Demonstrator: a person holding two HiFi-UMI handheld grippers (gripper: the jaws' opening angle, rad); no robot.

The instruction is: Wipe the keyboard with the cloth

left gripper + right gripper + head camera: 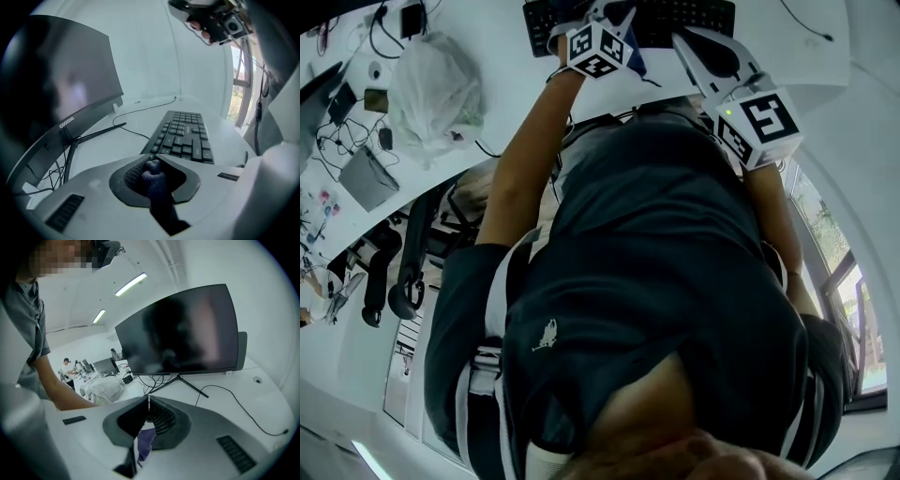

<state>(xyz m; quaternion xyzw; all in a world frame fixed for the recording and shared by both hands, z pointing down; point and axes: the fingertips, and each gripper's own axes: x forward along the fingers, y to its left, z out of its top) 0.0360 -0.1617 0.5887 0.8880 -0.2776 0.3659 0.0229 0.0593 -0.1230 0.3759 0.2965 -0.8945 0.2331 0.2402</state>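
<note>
1. While the left tongs (151, 161) are clenched, a dark blue cloth (157, 187) is gripped between them, bunched at the tips and trailing down to the bottom centre of the left gripper view.
2. Just beyond that cloth, at the centre of the same view, a black keyboard (183, 137) lies on the white tabletop (136, 119). The pictures do not settle whether cloth and keys touch.
3. To the left of the keyboard stands a dark curved monitor (61, 79) on a thin-legged stand, and a black cable (145, 108) runs across the tabletop behind the keyboard.
4. At the upper right of the left gripper view, the other tool hangs high with a hand (200, 26) wrapped round it.
5. The right tongs (147, 401) have their tips pressed together, and a purple-blue fold of the cloth (146, 442) sits in the gap just below them.
6. Past the right tongs, the monitor (183, 331) fills the upper right of the right gripper view. A crumpled plastic bag (105, 391) rests on the tabletop at centre left.
7. From the head view, the keyboard (694, 19) lies at the top centre of the frame. The left marker cube (598, 49) is directly over its near edge.
8. The right marker cube (759, 127) sits lower and to the right, near the tabletop's edge.
9. The plastic bag (436, 84) occupies the upper left of the head view, well apart from the keyboard.
</note>
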